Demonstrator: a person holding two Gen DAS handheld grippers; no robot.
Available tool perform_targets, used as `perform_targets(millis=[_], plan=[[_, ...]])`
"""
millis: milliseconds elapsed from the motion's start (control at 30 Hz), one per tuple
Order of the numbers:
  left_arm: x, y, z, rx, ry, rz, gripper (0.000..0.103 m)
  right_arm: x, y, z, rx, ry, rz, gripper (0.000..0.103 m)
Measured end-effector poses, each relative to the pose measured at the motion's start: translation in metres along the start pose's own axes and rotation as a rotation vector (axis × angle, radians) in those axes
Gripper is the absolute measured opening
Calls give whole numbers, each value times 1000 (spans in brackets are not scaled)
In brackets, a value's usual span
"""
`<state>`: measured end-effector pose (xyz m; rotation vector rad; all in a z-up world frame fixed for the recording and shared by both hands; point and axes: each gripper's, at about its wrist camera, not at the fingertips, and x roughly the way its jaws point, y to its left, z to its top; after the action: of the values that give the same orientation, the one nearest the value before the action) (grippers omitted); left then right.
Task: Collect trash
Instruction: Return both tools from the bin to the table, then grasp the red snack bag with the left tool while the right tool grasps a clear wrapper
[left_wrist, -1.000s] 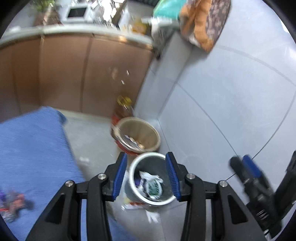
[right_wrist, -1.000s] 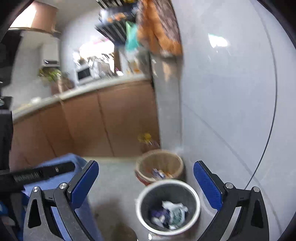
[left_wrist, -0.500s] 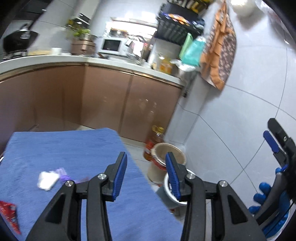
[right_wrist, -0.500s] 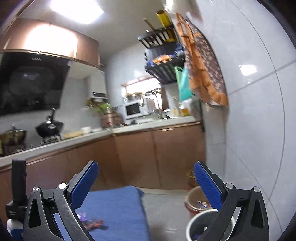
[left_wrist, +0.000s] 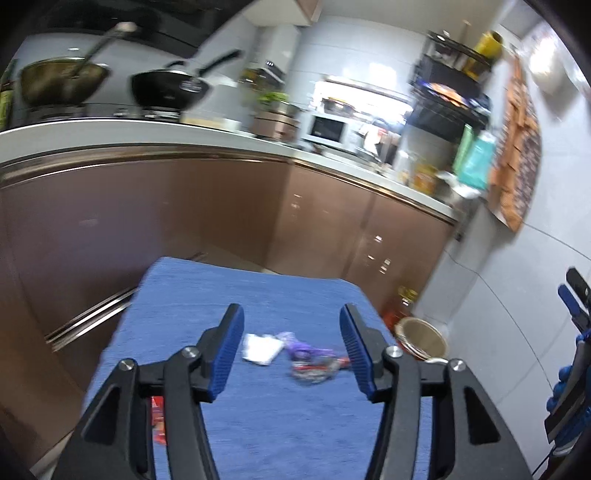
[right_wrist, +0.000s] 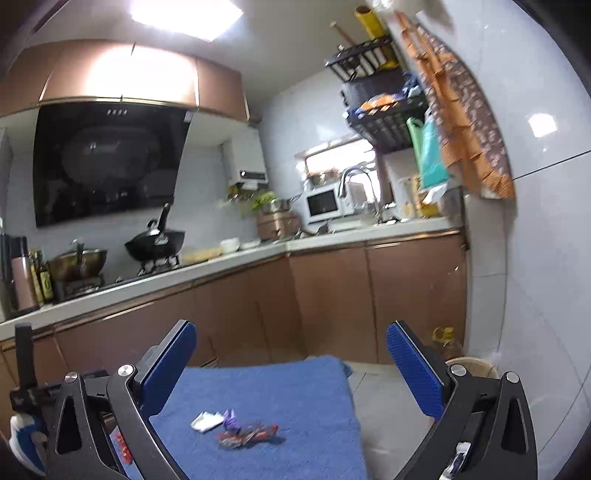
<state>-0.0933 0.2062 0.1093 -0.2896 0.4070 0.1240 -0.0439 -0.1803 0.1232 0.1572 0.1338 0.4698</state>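
Note:
A blue towel-covered table (left_wrist: 280, 424) holds trash: a white crumpled wrapper (left_wrist: 261, 348), a purple wrapper (left_wrist: 297, 345) and a red-silver wrapper (left_wrist: 317, 368). The same pieces show in the right wrist view: the white wrapper (right_wrist: 206, 421), the purple wrapper (right_wrist: 232, 421), the red-silver wrapper (right_wrist: 247, 437). A red packet (left_wrist: 157, 421) lies at the table's left edge. My left gripper (left_wrist: 291, 354) is open and empty above the trash. My right gripper (right_wrist: 291, 373) is open wide and empty, also seen at the right edge of the left wrist view (left_wrist: 572, 306).
A tan woven basket (left_wrist: 421, 336) stands on the floor right of the table, by the tiled wall (left_wrist: 517, 295); it also shows in the right wrist view (right_wrist: 472, 367). An oil bottle (right_wrist: 445, 339) stands behind it. Brown cabinets (right_wrist: 332, 295) and a countertop with pans run behind.
Both grippers swung up and left, away from the bins on the floor, to face the blue table. The left gripper's jaws have opened wider. The trash pieces now lie ahead of both grippers.

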Motion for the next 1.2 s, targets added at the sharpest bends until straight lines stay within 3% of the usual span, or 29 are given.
perform_targets(millis=[367,700,867,1200], plan=[[-20,78,-31,-27,-7,106,52,39,11,-28,24,126,51,103],[-1,135,-78,-53,65,181,53,92,13,-66,44,271,88,103],[16,138,-94,-28,104,186,53,117,15,-85,41,335,95,103],[82,120,-112,142,197,214,53,175,12,-135,91,514,125,103]])
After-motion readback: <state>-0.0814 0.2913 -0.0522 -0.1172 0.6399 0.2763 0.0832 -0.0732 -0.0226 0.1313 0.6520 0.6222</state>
